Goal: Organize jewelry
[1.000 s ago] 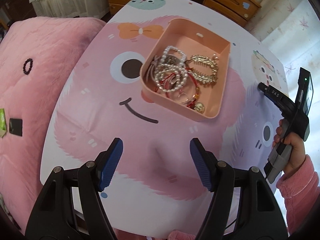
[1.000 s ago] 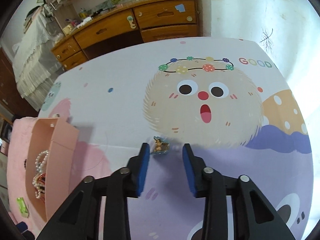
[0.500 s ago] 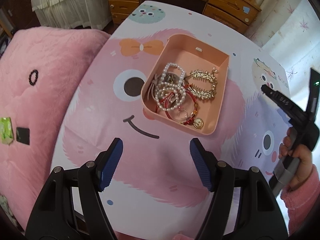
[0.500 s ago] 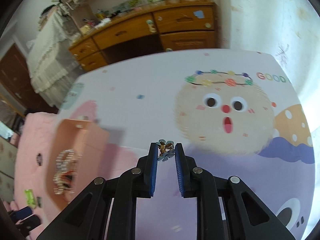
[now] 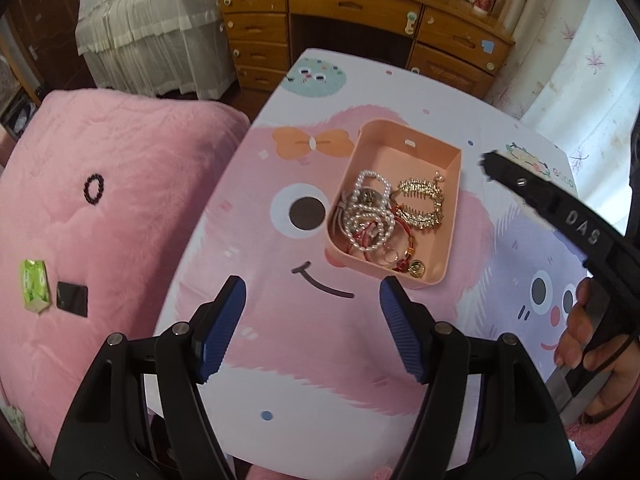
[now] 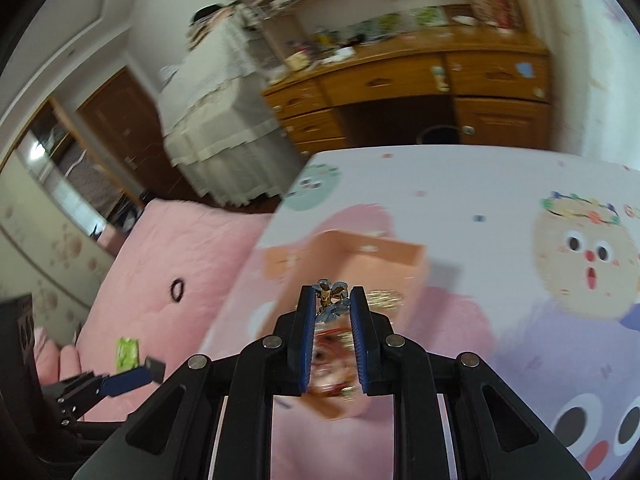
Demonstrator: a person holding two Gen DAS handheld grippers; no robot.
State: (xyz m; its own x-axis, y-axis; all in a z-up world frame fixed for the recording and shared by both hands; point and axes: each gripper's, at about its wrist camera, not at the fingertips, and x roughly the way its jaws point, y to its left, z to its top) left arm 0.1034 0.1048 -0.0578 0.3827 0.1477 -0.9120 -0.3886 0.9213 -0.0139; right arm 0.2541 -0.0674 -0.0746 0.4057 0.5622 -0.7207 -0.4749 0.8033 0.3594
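Observation:
A pink tray [image 5: 452, 196] sits on the cartoon-printed table [image 5: 320, 360] and holds pearl bracelets [image 5: 370, 216], a gold hair comb [image 5: 420, 200], red cords and a gold coin charm [image 5: 416, 269]. My left gripper [image 5: 312, 300] hangs open above the table, just in front of the tray, with nothing between its fingers. My right gripper [image 6: 331, 300] is shut on a small blue-and-gold brooch [image 6: 330, 300], carried in the air over the blurred tray [image 6: 360, 256]. In the left wrist view the right gripper [image 5: 490, 160] reaches in from the right, held by a hand [image 5: 580, 336].
A pink plush cushion [image 5: 100, 208] lies left of the table, with a green packet [image 5: 34, 286] and a small black square [image 5: 72, 298] on it. A wooden desk with drawers [image 5: 360, 12] and a white-draped piece of furniture [image 5: 152, 32] stand behind.
The right gripper closed on the brooch, lifted it off the table and swung left to above the tray. The left gripper rose a little, staying open.

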